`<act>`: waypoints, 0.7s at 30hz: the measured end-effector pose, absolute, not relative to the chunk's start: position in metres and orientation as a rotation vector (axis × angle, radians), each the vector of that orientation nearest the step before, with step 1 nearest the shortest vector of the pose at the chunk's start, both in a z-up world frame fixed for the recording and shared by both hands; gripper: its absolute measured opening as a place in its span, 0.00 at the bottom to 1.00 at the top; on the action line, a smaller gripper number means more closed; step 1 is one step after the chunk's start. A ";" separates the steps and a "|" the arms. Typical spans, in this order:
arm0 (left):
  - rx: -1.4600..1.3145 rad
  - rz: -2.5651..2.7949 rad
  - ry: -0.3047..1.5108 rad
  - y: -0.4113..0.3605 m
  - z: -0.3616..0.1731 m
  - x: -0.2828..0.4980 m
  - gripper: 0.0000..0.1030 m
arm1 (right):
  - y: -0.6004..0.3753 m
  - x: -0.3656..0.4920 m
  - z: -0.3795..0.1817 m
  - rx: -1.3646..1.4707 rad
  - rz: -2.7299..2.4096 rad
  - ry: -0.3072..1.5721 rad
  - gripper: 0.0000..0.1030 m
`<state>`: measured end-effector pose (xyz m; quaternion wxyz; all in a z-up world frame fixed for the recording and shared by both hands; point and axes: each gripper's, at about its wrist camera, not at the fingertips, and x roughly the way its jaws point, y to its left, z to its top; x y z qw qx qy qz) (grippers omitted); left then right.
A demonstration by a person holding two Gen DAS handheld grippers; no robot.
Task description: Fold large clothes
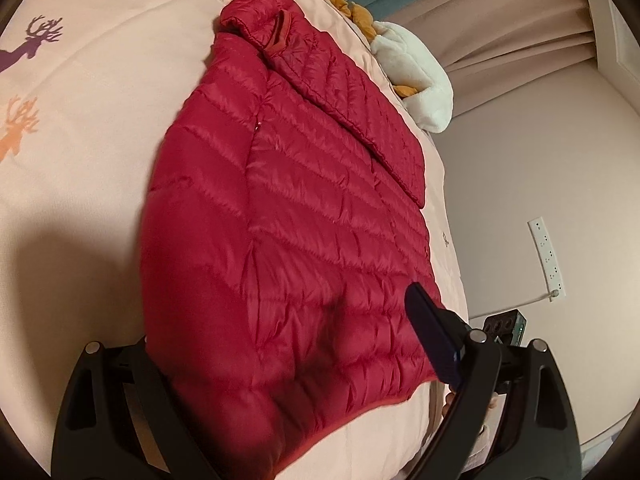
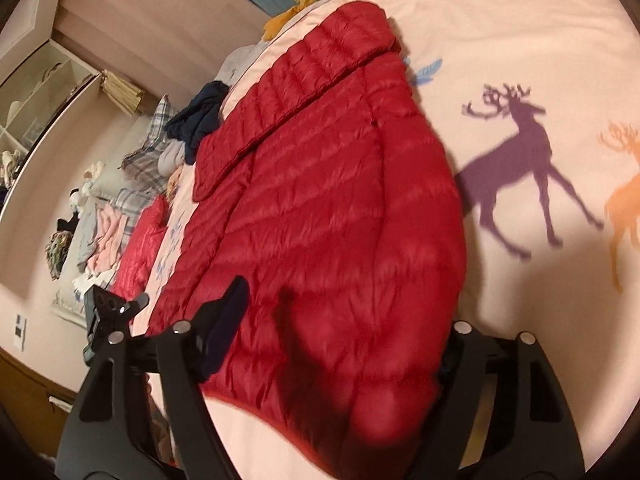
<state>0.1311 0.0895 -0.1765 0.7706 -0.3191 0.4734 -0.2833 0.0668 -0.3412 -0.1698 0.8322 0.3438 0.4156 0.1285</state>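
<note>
I have the red puffer jacket [image 1: 304,208] spread flat on the pink bedspread [image 1: 100,152], collar at the far end, hem nearest me. One sleeve is folded across its upper part, the cuff edge lying just inside the bed's edge.

My left gripper [image 1: 280,364] stands wide over the hem corner; one finger [image 1: 434,340] shows above the jacket's side edge, the other is hidden under the fabric, so I cannot tell whether cloth is caught. My right gripper [image 2: 332,344] is equally wide, spanning the other hem corner, with one finger [image 2: 224,328] showing and the other hidden behind the fabric.

The red hem edge runs curved across the bedspread between the two tools. Towards the deer prints [image 2: 516,168] the bedspread lies bare and broad. On the opposite side the jacket reaches close to the mattress edge, with a white and orange plush toy [image 1: 416,80] near the collar and a heap of clothes [image 2: 200,120] further along.
</note>
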 end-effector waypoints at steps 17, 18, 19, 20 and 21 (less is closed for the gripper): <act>-0.670 -0.567 1.064 0.089 -0.185 0.130 0.45 | -0.334 0.063 -0.180 0.756 0.278 0.858 0.39; -0.665 -0.564 1.067 0.088 -0.185 0.131 0.43 | -0.333 0.063 -0.181 0.755 0.277 0.857 0.38; -0.661 -0.562 1.067 0.088 -0.185 0.131 0.42 | -0.332 0.064 -0.181 0.753 0.274 0.855 0.37; -0.661 -0.560 1.068 0.088 -0.186 0.131 0.40 | -0.331 0.063 -0.182 0.753 0.270 0.854 0.34; -0.663 -0.558 1.070 0.089 -0.186 0.131 0.37 | -0.332 0.063 -0.182 0.754 0.268 0.854 0.32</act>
